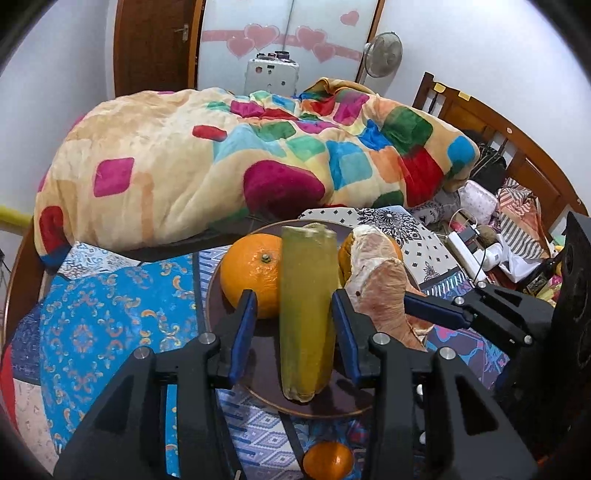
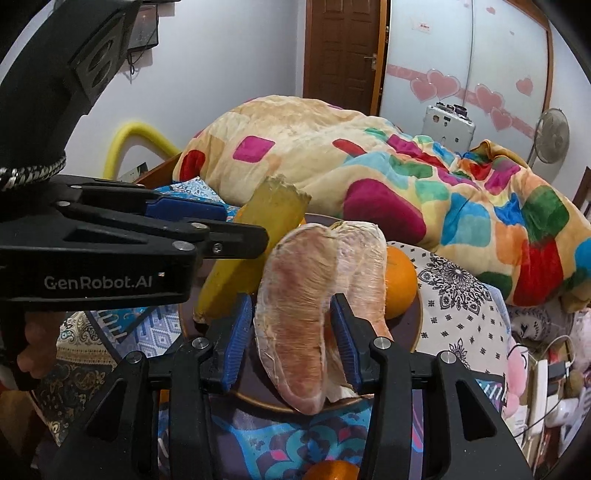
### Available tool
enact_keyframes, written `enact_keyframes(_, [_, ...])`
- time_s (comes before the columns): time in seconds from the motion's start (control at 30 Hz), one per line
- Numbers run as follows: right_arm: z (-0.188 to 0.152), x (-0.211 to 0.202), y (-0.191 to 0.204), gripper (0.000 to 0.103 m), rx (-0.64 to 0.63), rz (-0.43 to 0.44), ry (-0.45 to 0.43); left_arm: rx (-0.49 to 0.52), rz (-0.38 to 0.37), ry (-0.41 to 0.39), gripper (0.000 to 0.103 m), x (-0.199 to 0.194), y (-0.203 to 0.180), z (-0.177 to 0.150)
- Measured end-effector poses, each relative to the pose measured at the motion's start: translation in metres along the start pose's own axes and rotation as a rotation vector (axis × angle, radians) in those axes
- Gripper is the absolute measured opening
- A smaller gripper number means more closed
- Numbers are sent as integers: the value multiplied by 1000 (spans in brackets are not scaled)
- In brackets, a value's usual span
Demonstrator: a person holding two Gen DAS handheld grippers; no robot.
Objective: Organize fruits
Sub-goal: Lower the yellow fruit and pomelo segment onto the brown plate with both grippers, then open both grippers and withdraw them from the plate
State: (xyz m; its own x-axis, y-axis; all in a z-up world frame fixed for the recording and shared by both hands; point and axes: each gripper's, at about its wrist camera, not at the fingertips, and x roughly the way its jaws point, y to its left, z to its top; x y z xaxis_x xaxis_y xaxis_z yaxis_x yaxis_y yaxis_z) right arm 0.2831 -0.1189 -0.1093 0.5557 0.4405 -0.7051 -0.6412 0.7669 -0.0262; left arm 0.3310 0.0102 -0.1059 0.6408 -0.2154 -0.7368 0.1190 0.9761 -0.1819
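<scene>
Now left tongs (image 1: pixel 293 314) straddle the yellow stalk (image 1: pixel 306 314); right tongs (image 2: pixel 291 317) clamp the pomelo segment (image 2: pixel 295 332).

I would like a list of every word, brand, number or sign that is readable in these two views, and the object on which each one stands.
"GenRobot.AI": white letters on the black side of the left gripper, seen in the right wrist view.
Small red and white sticker on the frosted panel beside the door: too small to read.
Yellow tags on the wooden headboard: no text legible.
Nothing else carries readable text.
</scene>
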Motion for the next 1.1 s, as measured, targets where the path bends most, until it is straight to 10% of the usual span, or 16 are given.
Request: enact_keyframes(1.1, [-55,-105,0,61,129,-105,-101,17,55,-27,55,-88,-22,-89])
